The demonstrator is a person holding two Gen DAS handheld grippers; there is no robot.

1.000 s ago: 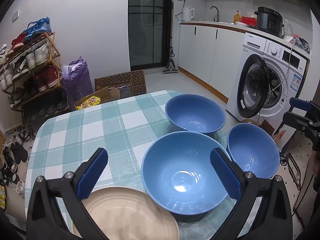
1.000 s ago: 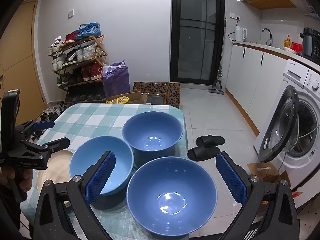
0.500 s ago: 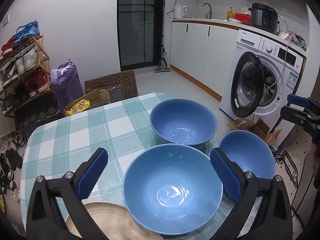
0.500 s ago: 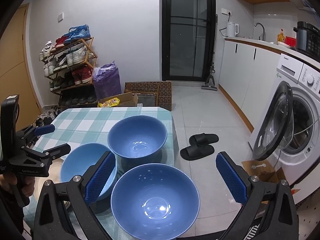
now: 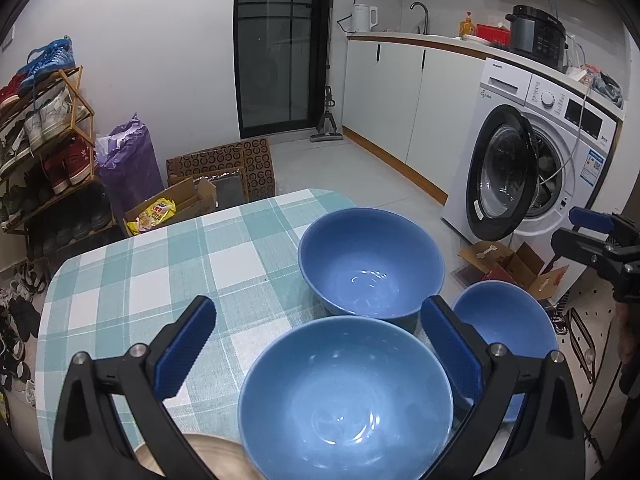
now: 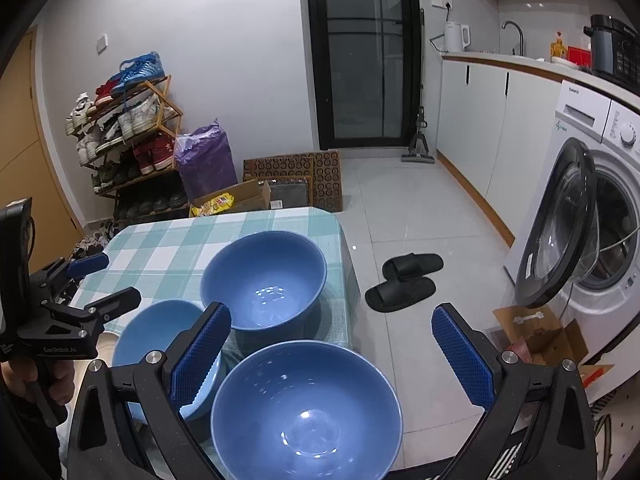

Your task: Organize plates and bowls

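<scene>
Fingers spread wide on both, nothing gripped: left gripper (image 5: 318,344) hangs over the near left bowl (image 5: 346,400), right gripper (image 6: 330,344) over the near right bowl (image 6: 306,410). Third bowl (image 5: 371,262) sits just behind them, all close together on the checked table (image 5: 160,264). Beige plate (image 5: 208,456) rim shows beside the left bowl, contact unclear. Washing machine (image 6: 592,216) door open

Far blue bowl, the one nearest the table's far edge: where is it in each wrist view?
Left wrist: far blue bowl sits right of centre, beyond the other two bowls.
Right wrist: same bowl sits left of centre, mid-height.
Shared landmark: washing machine, door open, at right in both.
</scene>
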